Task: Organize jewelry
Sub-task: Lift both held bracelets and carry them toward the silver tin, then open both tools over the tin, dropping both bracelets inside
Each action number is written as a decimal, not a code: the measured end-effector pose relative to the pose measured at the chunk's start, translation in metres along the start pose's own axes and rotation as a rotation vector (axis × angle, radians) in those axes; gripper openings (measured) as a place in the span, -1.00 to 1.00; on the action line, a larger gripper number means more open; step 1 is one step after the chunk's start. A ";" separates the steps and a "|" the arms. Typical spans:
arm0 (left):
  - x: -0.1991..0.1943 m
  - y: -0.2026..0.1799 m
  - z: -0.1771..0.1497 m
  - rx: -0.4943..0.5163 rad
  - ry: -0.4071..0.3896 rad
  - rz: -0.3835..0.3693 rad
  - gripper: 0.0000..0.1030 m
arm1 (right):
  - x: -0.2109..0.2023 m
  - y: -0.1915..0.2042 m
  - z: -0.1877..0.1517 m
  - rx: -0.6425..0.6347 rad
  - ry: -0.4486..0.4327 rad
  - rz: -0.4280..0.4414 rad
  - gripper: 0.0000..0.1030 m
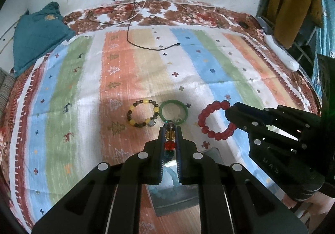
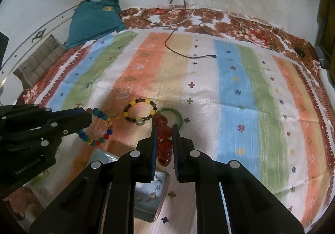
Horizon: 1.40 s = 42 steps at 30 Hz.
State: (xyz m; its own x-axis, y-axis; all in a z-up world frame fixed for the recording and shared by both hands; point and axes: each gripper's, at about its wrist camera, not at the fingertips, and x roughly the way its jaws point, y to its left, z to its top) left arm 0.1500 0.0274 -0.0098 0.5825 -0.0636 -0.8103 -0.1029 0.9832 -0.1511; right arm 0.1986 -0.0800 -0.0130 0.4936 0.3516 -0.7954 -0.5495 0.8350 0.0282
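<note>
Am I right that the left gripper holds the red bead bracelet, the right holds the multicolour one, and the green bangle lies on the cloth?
Swapped. The left gripper holds the multicolour bracelet; the right gripper holds the red bead bracelet, as both wrist views show. The green bangle does lie on the cloth.

L gripper pointed steeply down, fingers clamped on a bead bracelet. R gripper beside it, same tilt, fingers pinched on a red bracelet.
</note>
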 end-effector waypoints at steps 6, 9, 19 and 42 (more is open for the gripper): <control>-0.008 -0.003 -0.009 0.008 -0.009 -0.007 -0.83 | -0.010 0.006 -0.008 -0.015 -0.010 0.003 -0.73; -0.011 -0.004 -0.013 0.007 -0.012 -0.014 -0.83 | -0.013 0.007 -0.011 -0.019 -0.011 0.008 -0.73; -0.019 -0.006 -0.026 0.011 -0.020 -0.011 -0.83 | -0.025 0.015 -0.025 -0.042 -0.010 0.017 -0.73; -0.039 -0.010 -0.052 0.017 -0.044 -0.037 -0.82 | -0.042 0.027 -0.053 -0.066 0.005 0.064 -0.72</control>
State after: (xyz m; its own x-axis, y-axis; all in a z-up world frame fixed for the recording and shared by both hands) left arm 0.0860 0.0111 -0.0064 0.6204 -0.0923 -0.7788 -0.0670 0.9832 -0.1699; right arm 0.1277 -0.0947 -0.0109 0.4529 0.4013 -0.7962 -0.6233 0.7810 0.0391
